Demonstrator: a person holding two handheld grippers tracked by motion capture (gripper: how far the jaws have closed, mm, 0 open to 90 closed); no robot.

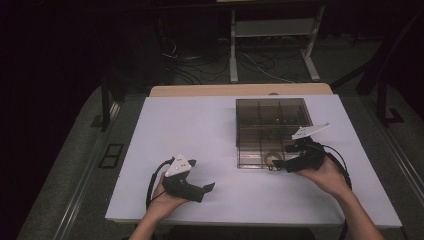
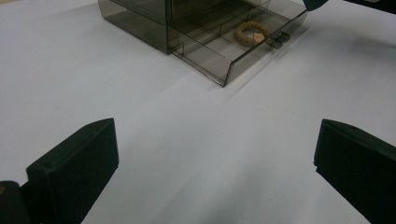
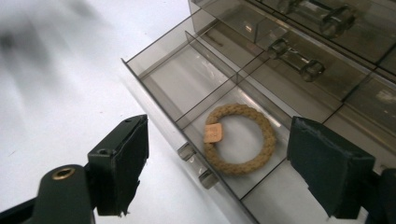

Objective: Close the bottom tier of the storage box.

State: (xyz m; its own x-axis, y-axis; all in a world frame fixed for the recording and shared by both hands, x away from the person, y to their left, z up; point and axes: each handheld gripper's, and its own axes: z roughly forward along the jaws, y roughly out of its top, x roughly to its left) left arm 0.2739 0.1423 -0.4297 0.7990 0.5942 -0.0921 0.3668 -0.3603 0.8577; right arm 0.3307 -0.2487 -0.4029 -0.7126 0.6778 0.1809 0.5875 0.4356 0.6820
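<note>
A smoky clear drawer box (image 1: pixel 270 117) stands on the white table (image 1: pixel 190 130), right of centre, with its bottom drawer (image 3: pixel 187 79) pulled out toward me. A tan braided rope ring (image 3: pixel 268 140) with a small tag lies flat in one front compartment of that drawer; it is also in the high view (image 1: pixel 272 158) and the left gripper view (image 2: pixel 240 33). My right gripper (image 3: pixel 217 163) hovers open just above the drawer's front, one jaw on either side of the ring and clear of it. My left gripper (image 1: pixel 207 187) rests open and empty near the table's front, pointing toward the box.
The drawer's small clear handle (image 3: pixel 194 163) sticks out at its front wall. Upper drawers of the box (image 3: pixel 299 56) are closed, with round knobs. Dark floor, cables and a white stand's legs (image 1: pixel 270 45) lie beyond the table's far edge.
</note>
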